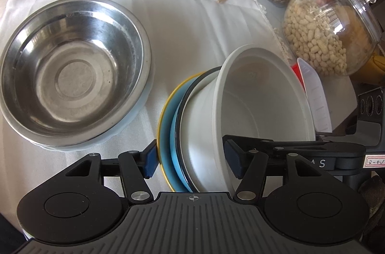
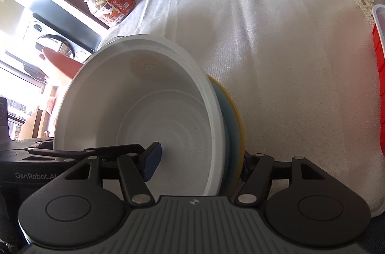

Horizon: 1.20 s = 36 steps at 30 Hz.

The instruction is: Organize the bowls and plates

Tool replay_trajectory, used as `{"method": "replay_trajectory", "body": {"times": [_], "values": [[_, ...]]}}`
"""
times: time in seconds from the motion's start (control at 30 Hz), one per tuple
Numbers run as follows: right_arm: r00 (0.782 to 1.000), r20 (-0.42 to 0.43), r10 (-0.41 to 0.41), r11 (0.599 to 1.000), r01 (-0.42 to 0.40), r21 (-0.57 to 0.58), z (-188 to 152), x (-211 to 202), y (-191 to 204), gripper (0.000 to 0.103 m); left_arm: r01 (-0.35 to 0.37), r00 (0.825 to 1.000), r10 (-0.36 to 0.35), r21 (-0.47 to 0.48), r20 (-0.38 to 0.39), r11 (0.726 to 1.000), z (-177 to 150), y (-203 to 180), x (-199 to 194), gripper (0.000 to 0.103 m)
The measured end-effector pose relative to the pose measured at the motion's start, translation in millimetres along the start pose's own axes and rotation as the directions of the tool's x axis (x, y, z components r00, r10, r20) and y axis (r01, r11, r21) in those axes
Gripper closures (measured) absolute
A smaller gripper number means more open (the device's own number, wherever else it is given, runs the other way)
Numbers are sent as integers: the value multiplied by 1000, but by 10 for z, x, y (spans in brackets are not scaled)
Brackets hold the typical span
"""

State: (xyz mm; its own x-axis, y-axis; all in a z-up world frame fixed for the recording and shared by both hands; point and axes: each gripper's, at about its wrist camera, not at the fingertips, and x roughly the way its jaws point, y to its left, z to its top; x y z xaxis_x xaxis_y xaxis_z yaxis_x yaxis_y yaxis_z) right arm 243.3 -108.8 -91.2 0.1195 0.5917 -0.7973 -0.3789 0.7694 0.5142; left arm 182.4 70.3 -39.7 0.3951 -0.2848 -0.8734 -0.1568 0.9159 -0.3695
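Looking down my left gripper first: it's clamped on a tipped-up stack, one pad outside the yellow-rimmed plate, the other inside the white bowl, with a blue plate sandwiched between. The steel bowl sits off to the left of my jaws on the white cloth. Over on my right gripper, same stack: one pad inside the white bowl, the other behind the yellow rim, gripping too.
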Motion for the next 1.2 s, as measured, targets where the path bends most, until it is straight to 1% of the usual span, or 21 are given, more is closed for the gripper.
{"method": "replay_trajectory", "body": {"times": [0.17,0.37,0.53,0.63,0.73,0.8,0.97,1.13,1.2], "values": [[1000,24,-15,1000,16,-24,-6,-15,34,38,-10,1000,10,0,-8,1000,9,-33,16,41],[999,35,-21,999,22,-36,7,-15,37,38,15,1000,-15,-59,-5,998,25,52,5,44],[999,34,-23,999,24,-36,4,-8,33,38,-1,1000,1,-43,-9,999,21,21,0,44],[999,38,-28,999,29,-37,5,-18,33,38,1,1000,-2,-35,-10,999,29,2,-7,44],[996,67,-50,998,52,-36,32,-67,21,38,7,1000,-7,-32,-10,999,26,0,-13,44],[994,85,-67,997,69,-28,52,-92,9,38,-3,1000,2,-37,-16,999,22,12,8,43],[997,56,-59,998,60,-19,59,-19,-5,38,7,1000,-7,-48,-13,999,27,23,9,41],[999,28,-33,999,33,-16,32,0,6,39,-2,1000,2,-36,-12,999,37,-4,22,39],[1000,6,-6,1000,6,-9,31,7,3,39,-11,1000,11,-26,-11,1000,36,-30,32,37]]}}
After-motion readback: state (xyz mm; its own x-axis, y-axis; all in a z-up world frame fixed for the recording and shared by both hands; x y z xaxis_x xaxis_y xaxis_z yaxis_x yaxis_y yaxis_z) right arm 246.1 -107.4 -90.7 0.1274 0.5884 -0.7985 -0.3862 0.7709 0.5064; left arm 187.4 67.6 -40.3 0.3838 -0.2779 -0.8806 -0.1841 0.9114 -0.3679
